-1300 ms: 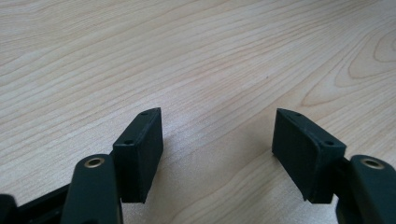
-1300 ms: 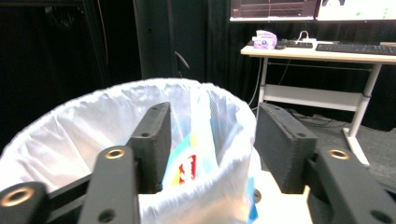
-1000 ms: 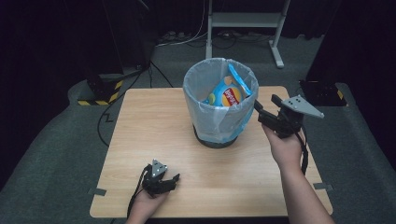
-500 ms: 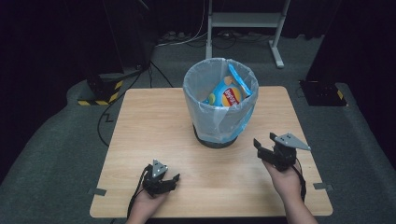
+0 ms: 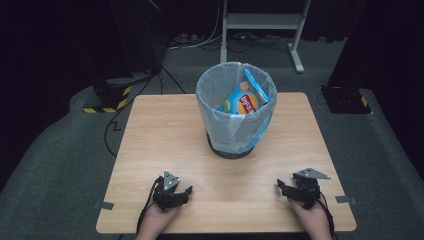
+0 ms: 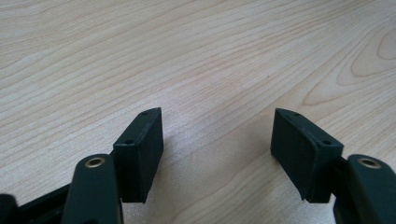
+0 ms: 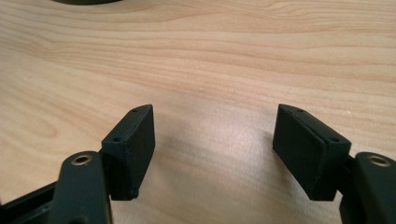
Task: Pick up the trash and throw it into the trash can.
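Your two hand-held grippers rest low on the bench [image 5: 150, 130], both on your side of the bin [image 5: 235, 112]: the left hand-held gripper [image 5: 186, 191] sits off the bin's near left, the right hand-held gripper [image 5: 281, 185] off its near right, each well apart from it. The bin stands upright at the middle of the bench, lined with a pale bag, and a chip bag [image 5: 243, 100] lies tilted inside it, long axis leaning toward the bin's far right rim. The right one looks slightly nearer the bin (only by a little). Both are spread and empty; the left gripper view [image 6: 217, 133] and right gripper view [image 7: 215, 128] show bare wood between the jaws, and the right one also catches the bin's dark base [image 7: 86, 1] at its top edge.
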